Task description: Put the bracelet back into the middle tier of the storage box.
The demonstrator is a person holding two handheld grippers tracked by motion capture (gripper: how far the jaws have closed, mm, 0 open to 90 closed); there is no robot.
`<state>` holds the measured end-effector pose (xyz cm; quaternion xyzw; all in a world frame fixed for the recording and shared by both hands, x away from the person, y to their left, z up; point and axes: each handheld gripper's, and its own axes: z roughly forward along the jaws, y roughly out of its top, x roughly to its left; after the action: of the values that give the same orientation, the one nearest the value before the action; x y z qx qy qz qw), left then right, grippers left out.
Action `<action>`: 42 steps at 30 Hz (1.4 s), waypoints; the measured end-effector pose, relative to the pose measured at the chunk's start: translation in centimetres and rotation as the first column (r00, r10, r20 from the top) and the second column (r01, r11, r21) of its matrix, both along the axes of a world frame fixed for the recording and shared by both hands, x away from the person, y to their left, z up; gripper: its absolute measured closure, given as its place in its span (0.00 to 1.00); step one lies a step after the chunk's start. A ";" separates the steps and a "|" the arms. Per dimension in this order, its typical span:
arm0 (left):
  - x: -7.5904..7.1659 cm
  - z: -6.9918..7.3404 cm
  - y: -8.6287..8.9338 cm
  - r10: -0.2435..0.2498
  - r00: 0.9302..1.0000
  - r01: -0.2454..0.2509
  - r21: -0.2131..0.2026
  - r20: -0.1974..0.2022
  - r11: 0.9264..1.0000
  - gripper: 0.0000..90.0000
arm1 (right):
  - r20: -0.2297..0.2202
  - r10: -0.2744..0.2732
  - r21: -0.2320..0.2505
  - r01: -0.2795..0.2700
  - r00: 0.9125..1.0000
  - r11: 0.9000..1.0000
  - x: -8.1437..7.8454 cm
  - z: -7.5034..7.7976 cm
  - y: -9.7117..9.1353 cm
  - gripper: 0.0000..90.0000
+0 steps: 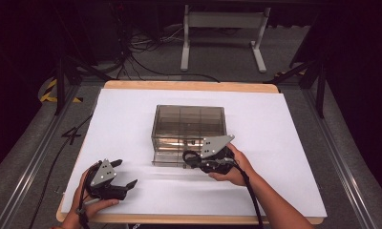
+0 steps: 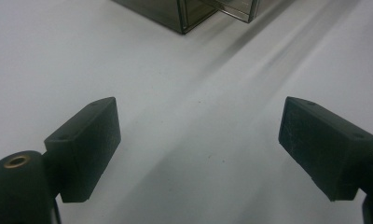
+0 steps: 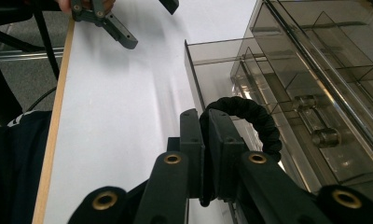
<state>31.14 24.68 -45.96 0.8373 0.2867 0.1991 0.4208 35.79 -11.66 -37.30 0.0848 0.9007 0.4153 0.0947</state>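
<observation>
A smoky clear drawer cabinet (image 1: pixel 189 119) stands mid-table, its bottom drawer (image 1: pixel 170 156) pulled out toward me. My right gripper (image 1: pixel 187 157) is at that drawer's front, shut on a black looped hair tie (image 3: pixel 255 120). In the right gripper view the jaws (image 3: pixel 205 122) pinch the tie's left side, and the loop hangs over the open drawer (image 3: pixel 208 70) with its dividers. My left gripper (image 1: pixel 125 172) rests at the table's front left, open and with nothing in it. Its fingers (image 2: pixel 89 140) frame bare white tabletop, with the cabinet's corner (image 2: pixel 184 11) ahead.
The white table (image 1: pixel 284 143) has a wooden rim. Behind it stand a white desk frame (image 1: pixel 222 33) and cables on the floor (image 1: pixel 141 52). The left gripper (image 3: pixel 149 23) lies far off near the table edge in the right gripper view.
</observation>
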 end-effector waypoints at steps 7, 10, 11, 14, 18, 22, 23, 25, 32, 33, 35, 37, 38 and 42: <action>0.0 0.0 -0.1 0.000 1.000 0.000 0.006 0.004 1.000 0.15 | -0.011 -0.001 -0.027 0.001 1.000 1.000 0.5 -0.5 0.6 0.95; 0.0 0.0 0.0 -0.001 1.000 0.001 0.005 0.003 1.000 0.15 | -0.008 -0.013 -0.025 0.013 1.000 1.000 0.7 -0.6 0.7 0.95; 0.0 0.0 0.0 -0.002 1.000 0.002 0.005 0.004 1.000 0.15 | -0.005 -0.012 -0.028 0.011 1.000 1.000 0.7 -0.7 0.8 0.95; 0.0 0.0 -0.1 -0.003 1.000 0.003 0.008 0.008 1.000 0.15 | -0.001 -0.016 -0.043 0.016 1.000 0.999 0.9 -0.9 0.9 0.95; 0.0 0.0 -0.1 -0.005 1.000 0.005 0.010 0.005 1.000 0.15 | 0.005 -0.020 -0.042 0.020 1.000 0.999 1.0 -0.9 1.0 0.95; 0.0 0.0 -0.1 -0.007 1.000 0.007 0.009 0.004 1.000 0.15 | 0.010 -0.034 -0.046 0.034 0.999 0.998 1.3 -1.0 1.2 0.94; 0.0 0.0 -0.1 -0.006 1.000 0.006 0.015 0.004 1.000 0.15 | 0.016 -0.037 -0.054 0.038 0.999 0.998 1.4 -1.1 1.2 0.94; 0.0 0.0 -0.1 -0.008 1.000 0.008 0.014 0.003 1.000 0.15 | 0.016 -0.043 -0.057 0.044 0.999 0.997 1.5 -1.2 1.3 0.93; -0.1 0.0 -0.2 -0.010 1.000 0.010 0.015 0.002 1.000 0.15 | 0.018 -0.055 -0.055 0.056 0.998 0.997 1.6 -1.3 1.5 0.87; -0.1 0.0 -0.2 -0.011 1.000 0.011 0.015 0.002 1.000 0.15 | 0.019 -0.055 -0.053 0.056 0.998 0.997 1.6 -1.3 1.4 0.88; -0.1 0.0 -0.2 -0.010 1.000 0.009 0.018 0.002 1.000 0.15 | 0.024 -0.057 -0.051 0.058 0.998 0.997 1.5 -1.3 1.3 0.87; -0.1 0.0 -0.2 -0.014 1.000 0.014 0.022 0.003 1.000 0.15 | 0.021 -0.057 -0.046 0.058 0.998 0.997 1.4 -1.3 1.2 0.87; -0.1 0.0 -0.3 -0.017 1.000 0.016 0.036 0.006 0.999 0.15 | 0.031 -0.057 -0.026 0.058 0.998 0.998 1.3 -1.2 1.0 0.86; -0.1 0.0 -0.4 -0.025 1.000 0.025 0.041 0.005 0.999 0.19 | 0.050 -0.052 0.004 0.052 0.997 0.999 1.0 -0.9 0.7 0.86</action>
<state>31.07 24.30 -46.00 0.8487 0.2708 0.2022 0.4068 36.77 -10.99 -38.22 0.0977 0.8951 0.4159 0.1279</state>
